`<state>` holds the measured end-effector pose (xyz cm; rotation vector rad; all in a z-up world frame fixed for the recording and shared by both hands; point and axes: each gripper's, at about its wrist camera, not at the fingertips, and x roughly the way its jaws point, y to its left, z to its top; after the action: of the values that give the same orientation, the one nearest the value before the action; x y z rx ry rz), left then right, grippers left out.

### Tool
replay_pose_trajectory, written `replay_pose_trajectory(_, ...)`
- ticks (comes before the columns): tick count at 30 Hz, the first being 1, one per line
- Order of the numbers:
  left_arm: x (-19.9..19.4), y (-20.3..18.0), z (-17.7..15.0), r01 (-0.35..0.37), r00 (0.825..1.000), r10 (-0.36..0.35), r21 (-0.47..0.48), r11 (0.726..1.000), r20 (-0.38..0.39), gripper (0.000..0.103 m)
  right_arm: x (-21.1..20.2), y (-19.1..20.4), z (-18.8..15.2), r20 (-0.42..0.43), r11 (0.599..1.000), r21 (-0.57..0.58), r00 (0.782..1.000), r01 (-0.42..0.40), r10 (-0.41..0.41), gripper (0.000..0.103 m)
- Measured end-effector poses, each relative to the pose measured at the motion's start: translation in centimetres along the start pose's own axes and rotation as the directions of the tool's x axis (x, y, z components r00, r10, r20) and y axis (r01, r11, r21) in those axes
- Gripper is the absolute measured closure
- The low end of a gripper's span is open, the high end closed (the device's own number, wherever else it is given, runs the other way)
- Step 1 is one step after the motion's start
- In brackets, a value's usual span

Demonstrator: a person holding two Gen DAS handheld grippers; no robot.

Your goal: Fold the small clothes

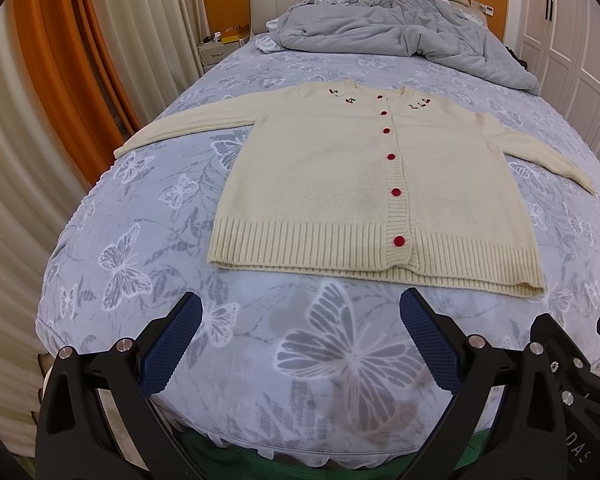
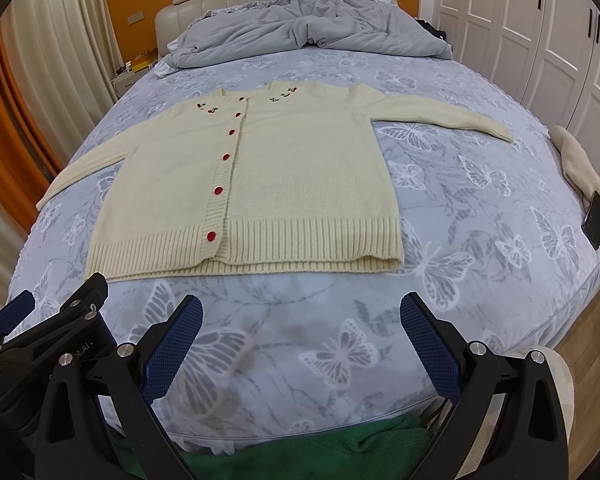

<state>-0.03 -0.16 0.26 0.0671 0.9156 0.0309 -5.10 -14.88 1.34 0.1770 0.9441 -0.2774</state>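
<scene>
I hold my left gripper (image 1: 300, 320) and right gripper (image 2: 300, 320) side by side at the bed's (image 2: 480, 280) near edge, both spread wide and empty. The cardigan (image 2: 260, 184) lies flat ahead, buttoned, sleeves out, so either sleeve is easy to pinch.

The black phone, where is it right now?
In the right wrist view, the black phone lies at the bed's far right edge, on a cream cloth, well right of the cardigan.
</scene>
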Motion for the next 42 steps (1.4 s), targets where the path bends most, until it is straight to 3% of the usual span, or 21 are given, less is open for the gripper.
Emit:
replay_pose_trajectory(30,0.0,0.0,0.0,-0.003,1.000,0.003,0.002,1.000,0.002,0.007,0.2,-0.1,-0.1,-0.003,1.000,0.002,1.000,0.003,-0.003,0.005)
replay_pose_trajectory(34,0.5,0.1,0.2,0.015,1.000,-0.015,-0.012,1.000,-0.021,0.006,1.0,-0.4,-0.5,-0.022,0.997,-0.002,0.997,-0.078,0.078,0.005)
replay_pose_trajectory(35,0.9,0.4,0.4,0.043,0.998,-0.044,-0.026,0.999,-0.036,0.006,1.5,-0.9,-0.1,-0.022,0.991,-0.004,0.991,-0.132,0.132,0.005)
replay_pose_trajectory(38,1.9,1.2,1.0,0.090,0.995,-0.093,-0.070,0.993,-0.043,0.005,2.8,-3.8,1.8,-0.002,0.984,0.041,0.984,-0.176,0.176,0.005)
replay_pose_trajectory(42,3.4,3.0,2.4,0.121,0.992,-0.126,-0.143,0.982,-0.026,0.005,7.7,-12.0,7.2,0.008,0.942,0.252,0.974,-0.223,0.228,0.005)
